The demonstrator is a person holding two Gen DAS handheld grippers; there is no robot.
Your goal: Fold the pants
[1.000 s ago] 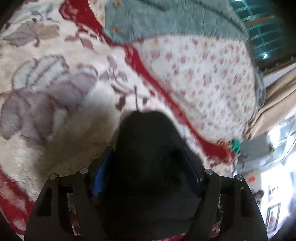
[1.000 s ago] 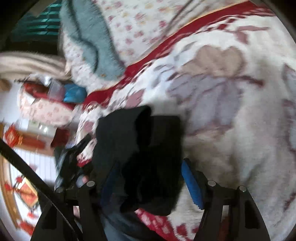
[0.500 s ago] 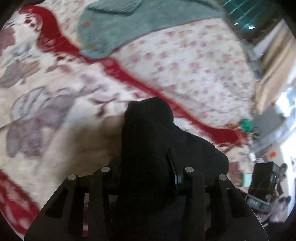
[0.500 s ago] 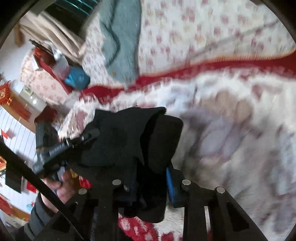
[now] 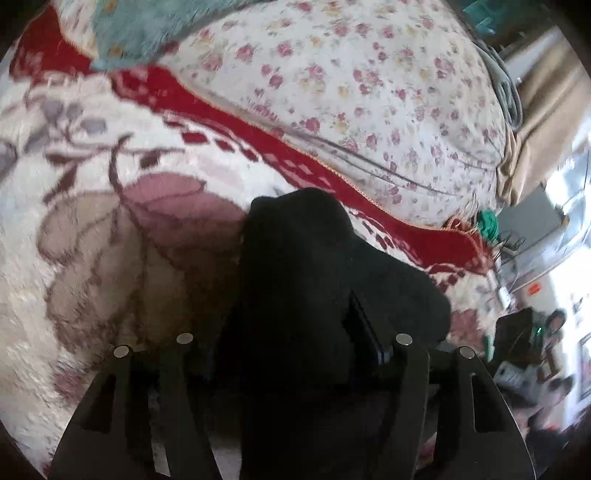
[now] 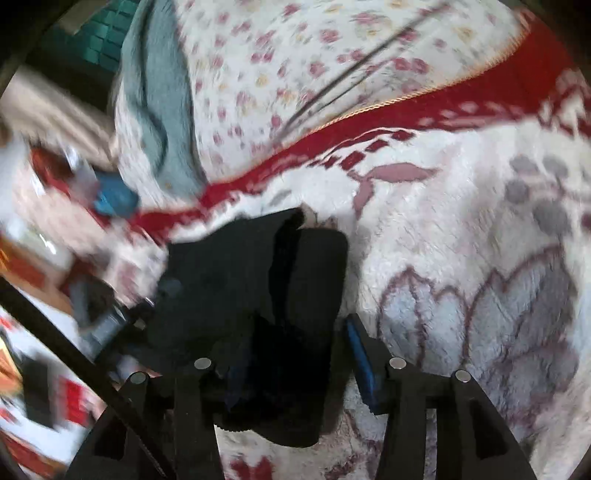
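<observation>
Black pants (image 5: 306, 295) bunched between left gripper (image 5: 295, 347) jaws; jaws just reopened after squeeze half second ago, grip on cloth unclear. Right gripper (image 6: 291, 354) likewise just widened: blue pad (image 6: 360, 363) stands clear of pants (image 6: 258, 280), fold lying against other jaw. Pants sit on white fleece blanket (image 5: 110, 258), near its red border (image 6: 461, 99); floral quilt (image 5: 369, 92) beyond. Teal knit (image 5: 125, 33) slid farther off since earlier. No writing legible.
</observation>
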